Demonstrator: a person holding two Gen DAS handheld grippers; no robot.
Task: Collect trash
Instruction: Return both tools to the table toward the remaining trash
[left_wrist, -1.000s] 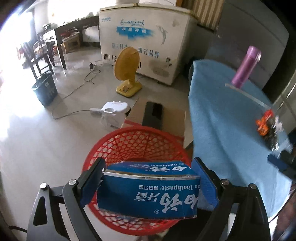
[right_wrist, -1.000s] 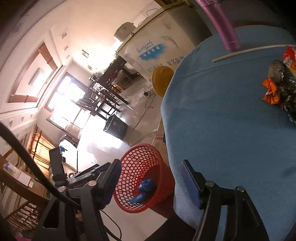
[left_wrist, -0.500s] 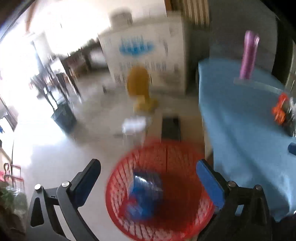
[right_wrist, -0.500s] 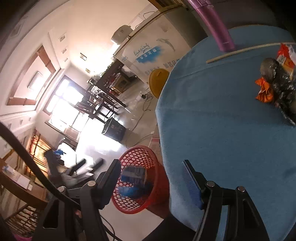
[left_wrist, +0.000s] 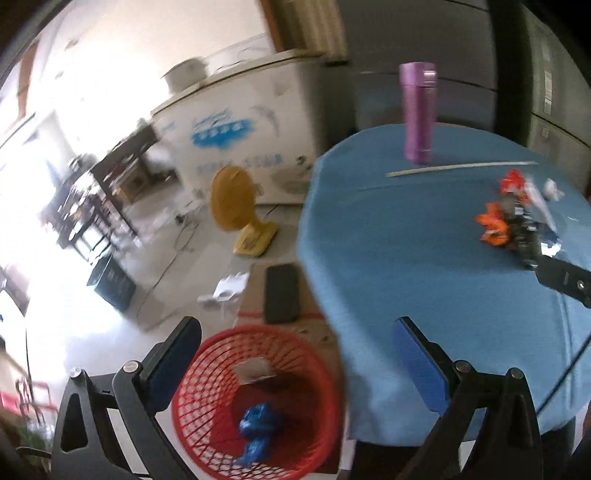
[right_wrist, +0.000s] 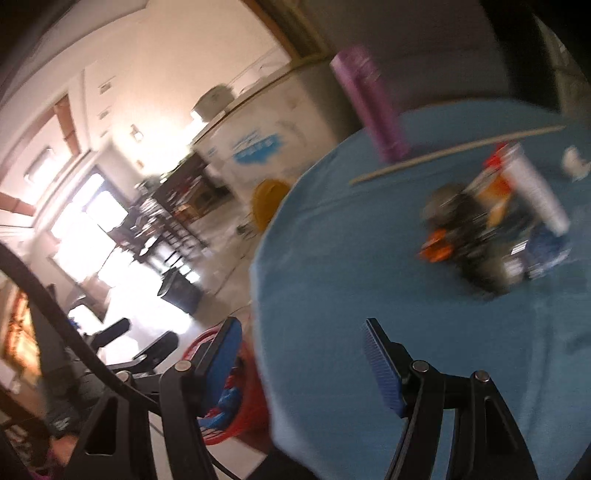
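A red mesh trash basket (left_wrist: 314, 435) stands on the floor beside the blue-clothed round table (left_wrist: 406, 258). Blue trash (left_wrist: 258, 432) lies in the basket. My left gripper (left_wrist: 295, 365) is open and empty above the basket and the table's edge. A pile of wrappers, orange, black and white (left_wrist: 517, 218), lies on the table at the right. In the right wrist view the pile (right_wrist: 491, 236) is ahead, blurred. My right gripper (right_wrist: 301, 362) is open and empty over the table's near edge, with the basket (right_wrist: 251, 402) at lower left.
A purple flask (left_wrist: 417, 110) and a long thin stick (left_wrist: 461, 168) are at the back of the table. On the floor are a yellow fan (left_wrist: 236, 206), a cardboard box (left_wrist: 280, 295), cables and a dark bin (left_wrist: 114, 284). A white freezer (left_wrist: 240, 129) stands behind.
My left gripper opened and the blue toothpaste box dropped into the red basket. The left gripper has since swung up and right toward the table. My right gripper has moved closer to the wrapper pile.
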